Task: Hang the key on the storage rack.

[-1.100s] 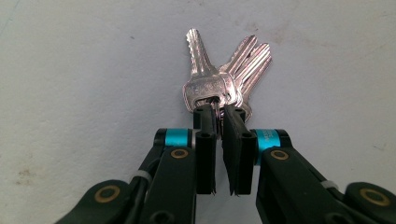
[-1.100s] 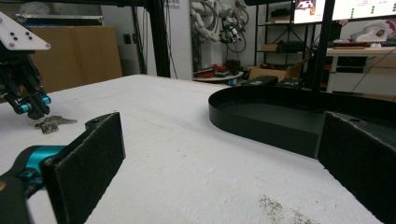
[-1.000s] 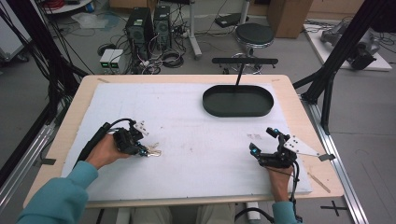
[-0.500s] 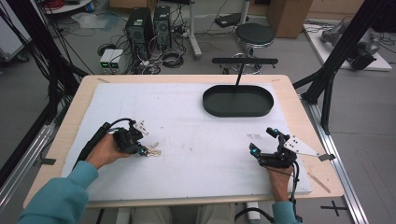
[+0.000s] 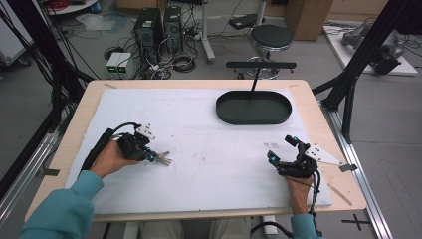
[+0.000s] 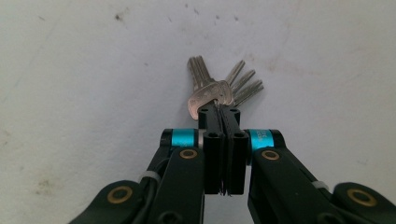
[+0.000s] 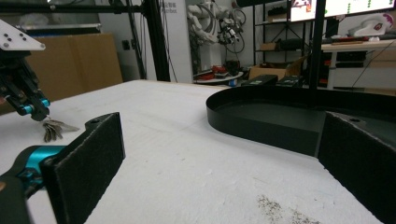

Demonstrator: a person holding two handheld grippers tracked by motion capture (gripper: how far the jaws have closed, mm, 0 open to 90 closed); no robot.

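Note:
A bunch of silver keys (image 5: 162,159) lies on the white foam board at the left. My left gripper (image 5: 151,157) is shut on the bunch's near end. In the left gripper view the pads of my left gripper (image 6: 223,114) pinch the key heads, and the key blades (image 6: 215,88) fan out beyond the tips onto the board. My right gripper (image 5: 281,149) rests low on the board at the right, open with nothing between its pads (image 7: 88,158). From the right gripper view, the keys (image 7: 52,129) hang under the left gripper (image 7: 32,111) at the far left.
A black oval tray (image 5: 254,121) sits at the back right of the board; its wall (image 7: 261,128) rises just ahead of my right gripper. The white board (image 5: 209,149) covers most of the wooden table (image 5: 74,129). A thin black stand (image 5: 260,67) rises behind the tray.

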